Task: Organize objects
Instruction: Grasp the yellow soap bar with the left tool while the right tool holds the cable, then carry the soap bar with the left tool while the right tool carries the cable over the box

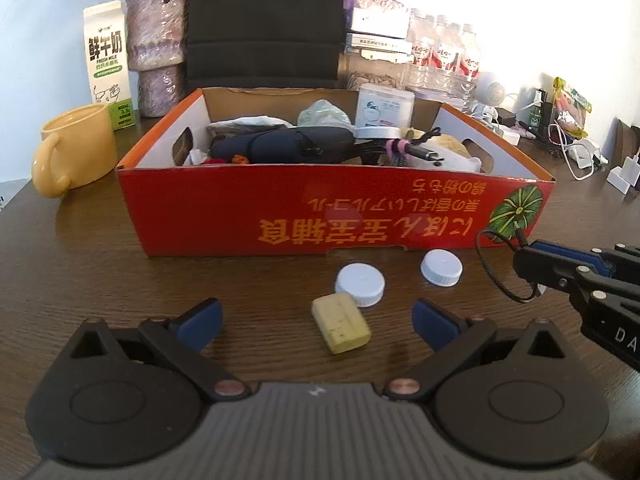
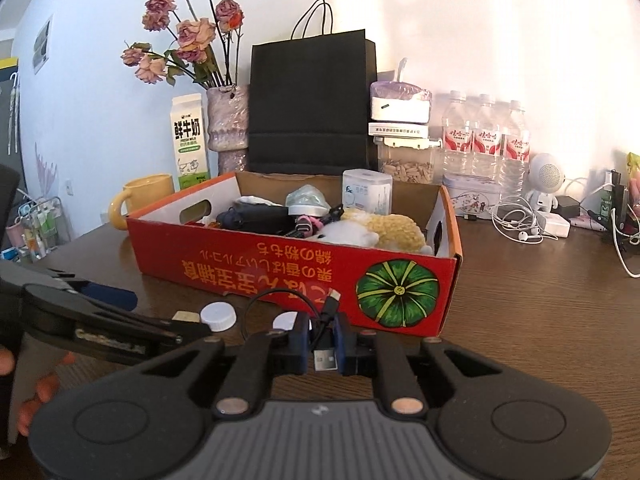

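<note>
Now, through my left wrist view I see my left gripper point(image 1: 317, 322) with its blue fingers spread wide, nothing between the pads. Ahead of the left finger a yellow mug point(image 1: 74, 148) stands beside the red cardboard box point(image 1: 332, 216). Between the fingertips, slightly right of centre, a yellow eraser block point(image 1: 341, 323) lies on the wooden table point(image 1: 100, 272), touching a white cap point(image 1: 360, 283) just beyond it. A second white cap point(image 1: 441, 267) sits further right, ahead of the right finger. At the far right my right gripper point(image 1: 520, 258) enters, a thin black cable loop point(image 1: 498, 276) trailing from its tip.

Only the right wrist view shows that grip itself: the right gripper point(image 2: 323, 340) has its blue pads pressed onto a black USB cable point(image 2: 322, 332), the silver plug pointing back toward the camera, the small connector poking up in front of the box point(image 2: 280, 276). The cord is thin, black, curled in a loop to the left of the claw. That view mostly hides the eraser behind the left gripper point(image 2: 160, 320).
</note>
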`<state>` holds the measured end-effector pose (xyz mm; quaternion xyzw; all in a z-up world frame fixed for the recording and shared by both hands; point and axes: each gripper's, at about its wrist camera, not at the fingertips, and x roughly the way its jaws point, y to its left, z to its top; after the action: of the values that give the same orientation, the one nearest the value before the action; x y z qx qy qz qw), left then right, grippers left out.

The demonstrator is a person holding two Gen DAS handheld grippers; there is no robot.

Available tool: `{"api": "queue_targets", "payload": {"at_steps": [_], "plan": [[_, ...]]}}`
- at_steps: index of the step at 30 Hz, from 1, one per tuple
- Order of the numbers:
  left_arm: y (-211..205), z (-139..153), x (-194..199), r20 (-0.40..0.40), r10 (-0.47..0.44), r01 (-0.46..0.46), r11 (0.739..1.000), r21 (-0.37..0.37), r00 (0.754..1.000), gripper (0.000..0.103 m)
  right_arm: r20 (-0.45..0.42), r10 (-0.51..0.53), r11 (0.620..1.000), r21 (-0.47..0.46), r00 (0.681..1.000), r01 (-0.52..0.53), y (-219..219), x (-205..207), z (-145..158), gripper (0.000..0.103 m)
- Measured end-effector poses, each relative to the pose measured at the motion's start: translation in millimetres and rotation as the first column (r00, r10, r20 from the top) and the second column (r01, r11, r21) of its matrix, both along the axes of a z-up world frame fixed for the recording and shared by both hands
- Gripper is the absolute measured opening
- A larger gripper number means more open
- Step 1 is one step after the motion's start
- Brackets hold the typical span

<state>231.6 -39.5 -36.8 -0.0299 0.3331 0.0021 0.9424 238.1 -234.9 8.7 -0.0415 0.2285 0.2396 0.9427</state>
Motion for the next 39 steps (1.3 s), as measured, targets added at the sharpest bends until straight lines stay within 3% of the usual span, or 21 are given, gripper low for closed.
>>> {"api": "queue_targets", "payload": {"at_steps": [1, 4, 6, 8, 13, 27, 39], "plan": [[-2.1, -0.6, 0.3, -0.001, -0.003, 0.003, 1.000, 0.003, 1.000, 0.094, 0.000, 0.000, 1.000, -0.001, 1.000, 0.000, 0.8, -0.3, -0.1, 0.012], [-8.4, -1.7, -1.6, 0.009, -0.015, 0.015, 0.999, 0.034, 1.000, 0.066, 0.001, -0.001, 1.000, -0.003, 1.000, 0.001, 1.4, -0.1, -0.1, 0.012], [-8.2, -0.4, -4.6, 0.023, -0.026, 0.026, 0.999, 0.028, 0.999, 0.028, 0.001, 0.000, 1.000, -0.006, 1.000, 0.000, 2.0, -0.2, -0.5, 0.012], [-6.0, 0.7, -6.3, 0.028, -0.029, 0.029, 1.000, 0.003, 0.999, 0.022, -0.002, 0.002, 1.000, -0.010, 1.000, -0.002, 2.7, 0.1, -1.2, 0.012], [2.4, 4.4, -12.2, 0.056, -0.018, 0.020, 0.999, -0.044, 0.998, 0.022, -0.001, -0.001, 1.000, -0.012, 1.000, 0.001, 3.2, -0.4, -1.7, 0.012], [22.9, 28.5, -37.4, 0.156, -0.008, 0.020, 0.997, -0.077, 0.988, 0.022, 0.021, 0.002, 1.000, -0.020, 1.000, -0.002, 5.8, -4.0, 1.1, 0.012], [36.3, 72.7, -32.2, 0.284, -0.010, 0.030, 0.997, -0.066, 0.959, 0.022, 0.130, 0.022, 1.000, 0.001, 0.991, -0.022, 34.7, -0.6, 37.8, 0.012]]}}
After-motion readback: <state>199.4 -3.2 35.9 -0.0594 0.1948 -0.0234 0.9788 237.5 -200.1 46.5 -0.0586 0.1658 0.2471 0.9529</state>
